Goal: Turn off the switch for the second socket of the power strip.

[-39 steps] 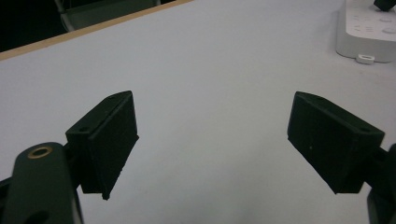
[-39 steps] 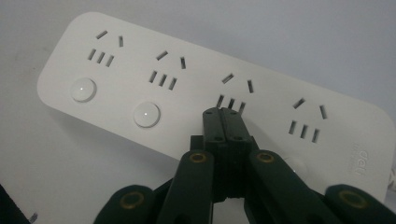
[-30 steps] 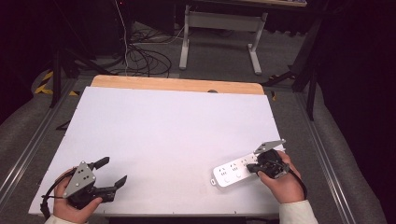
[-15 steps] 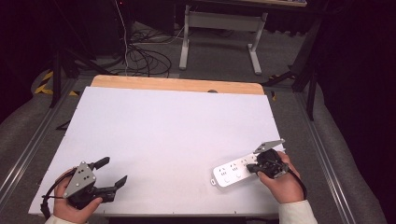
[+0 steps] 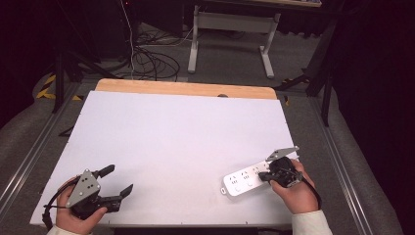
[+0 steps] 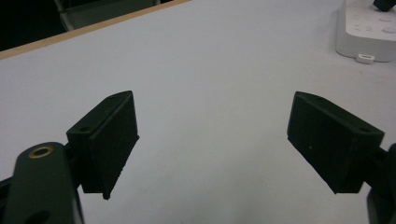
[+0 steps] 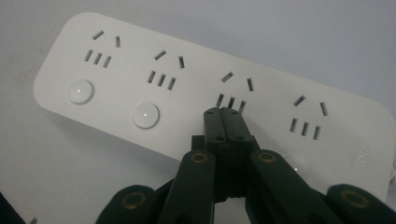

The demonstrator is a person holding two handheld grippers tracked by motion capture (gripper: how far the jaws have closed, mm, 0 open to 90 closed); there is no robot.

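A white power strip (image 5: 243, 178) with several socket groups and round buttons lies flat near the front right of the white table (image 5: 176, 137). My right gripper (image 5: 263, 177) is shut with nothing between its jaws. Its tips are over the strip's right part. In the right gripper view the closed tips (image 7: 222, 115) sit just below the third socket group of the power strip (image 7: 135, 74) and cover the surface there. Two round buttons (image 7: 80, 91) show to their left. My left gripper (image 5: 117, 180) stands open near the front left edge, empty (image 6: 212, 135), with the power strip (image 6: 369, 28) far off.
A wooden strip (image 5: 186, 89) runs along the table's far edge. Metal rails (image 5: 29, 156) flank both sides. Beyond the table, cables (image 5: 147, 56) lie on the floor beside a stand with white legs (image 5: 195, 44).
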